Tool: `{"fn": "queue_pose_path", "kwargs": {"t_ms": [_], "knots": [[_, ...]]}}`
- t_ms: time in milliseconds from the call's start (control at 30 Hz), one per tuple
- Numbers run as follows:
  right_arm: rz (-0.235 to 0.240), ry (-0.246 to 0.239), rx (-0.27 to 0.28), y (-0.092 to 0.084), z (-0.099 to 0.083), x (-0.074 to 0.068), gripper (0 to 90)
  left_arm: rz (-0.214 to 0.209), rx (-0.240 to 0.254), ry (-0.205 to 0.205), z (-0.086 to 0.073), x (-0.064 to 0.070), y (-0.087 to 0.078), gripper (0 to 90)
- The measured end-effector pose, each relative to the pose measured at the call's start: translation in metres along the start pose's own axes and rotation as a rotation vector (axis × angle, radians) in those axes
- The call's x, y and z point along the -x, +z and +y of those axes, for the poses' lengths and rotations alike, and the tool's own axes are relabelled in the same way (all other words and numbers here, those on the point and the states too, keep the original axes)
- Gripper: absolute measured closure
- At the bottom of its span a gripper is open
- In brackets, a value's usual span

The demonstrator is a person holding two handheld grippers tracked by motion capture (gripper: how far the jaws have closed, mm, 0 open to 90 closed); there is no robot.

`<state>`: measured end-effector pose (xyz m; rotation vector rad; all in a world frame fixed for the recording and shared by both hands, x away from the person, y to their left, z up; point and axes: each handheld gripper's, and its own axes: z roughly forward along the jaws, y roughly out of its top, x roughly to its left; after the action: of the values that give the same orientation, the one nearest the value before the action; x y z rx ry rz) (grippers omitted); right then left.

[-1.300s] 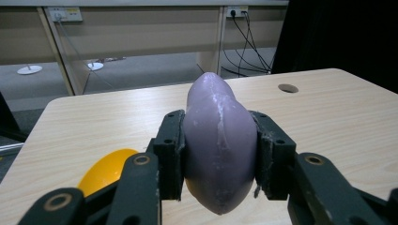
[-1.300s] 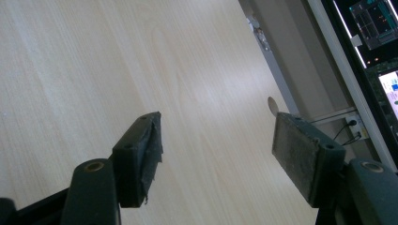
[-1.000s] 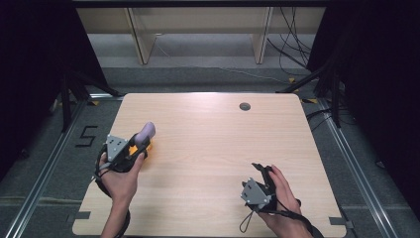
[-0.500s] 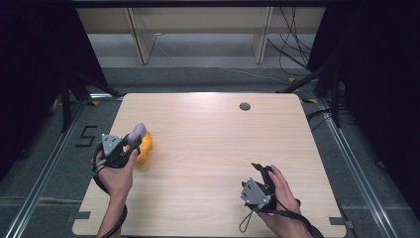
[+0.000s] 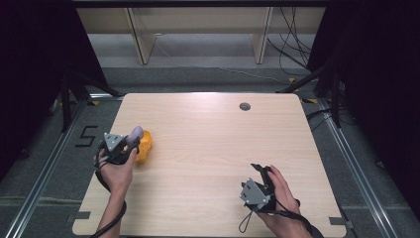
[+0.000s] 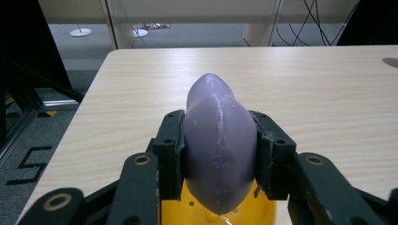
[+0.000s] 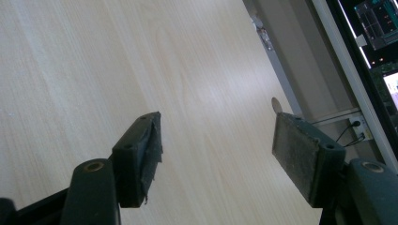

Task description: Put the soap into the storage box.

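Purple eggplant-shaped toy (image 6: 219,145) sits clamped in the left gripper (image 5: 130,147), long axis pointing forward, directly above a yellow dish (image 5: 144,147).

A light wood-grain table (image 5: 213,148) with rounded corners is set on a grey carpeted floor (image 5: 198,79). A round dark grommet hole (image 5: 244,106) is seen near its far edge. Metal floor rails (image 5: 39,168) are run along both sides, and a black "5" marking (image 5: 85,136) is laid on the floor at the left. Beyond the table, pale wooden furniture legs (image 5: 141,39) are stood on a lighter floor strip, with black cables (image 5: 292,49) trailed at the right. Both sides of the room are left in deep shadow; the table is evenly lit from above
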<state>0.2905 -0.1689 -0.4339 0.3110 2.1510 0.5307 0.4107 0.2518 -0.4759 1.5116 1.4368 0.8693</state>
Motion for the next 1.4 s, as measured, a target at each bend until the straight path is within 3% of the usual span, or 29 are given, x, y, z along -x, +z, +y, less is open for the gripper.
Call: {"fn": "queue_pose_path", "kwargs": {"t_ms": [100,533,633,867,967,1000,1033,1133,1300,1367,1400], "knots": [[-0.001,0.018,-0.003,0.000,0.000,-0.001,34.0,-0.002,-0.016,0.003,-0.003,0.000,0.004,58.7],[0.002,0.016,-0.003,0.000,0.000,-0.002,33.9,-0.004,-0.052,0.005,-0.008,-0.001,0.012,58.5],[0.004,0.017,-0.003,0.000,0.001,-0.002,33.9,-0.010,-0.091,0.006,-0.006,-0.001,0.012,58.4],[0.008,0.011,-0.002,0.000,0.001,-0.002,33.8,-0.065,-0.187,0.017,0.002,0.002,0.013,53.8],[0.012,0.010,-0.002,0.000,0.001,-0.003,33.5,-0.073,-0.177,0.028,0.005,0.002,0.012,52.2],[0.014,0.000,0.001,0.000,0.001,-0.002,33.5,-0.076,-0.177,0.012,0.006,0.001,0.012,50.8],[0.013,0.020,-0.004,0.000,0.001,-0.003,33.5,-0.082,-0.178,0.013,0.008,-0.001,0.011,49.5],[0.012,0.021,-0.005,0.000,0.001,-0.003,33.3,-0.094,-0.165,0.015,0.017,-0.005,0.005,45.1],[0.023,0.018,-0.003,0.000,0.001,-0.004,33.2,-0.153,-0.151,0.061,0.032,-0.010,-0.012,40.0],[0.024,0.005,0.000,0.000,0.001,-0.003,33.2,-0.181,-0.149,0.062,0.032,-0.013,-0.021,39.2],[0.015,0.023,-0.006,0.000,0.001,-0.003,33.2,-0.199,-0.152,0.058,0.030,-0.015,-0.026,39.2]]}}
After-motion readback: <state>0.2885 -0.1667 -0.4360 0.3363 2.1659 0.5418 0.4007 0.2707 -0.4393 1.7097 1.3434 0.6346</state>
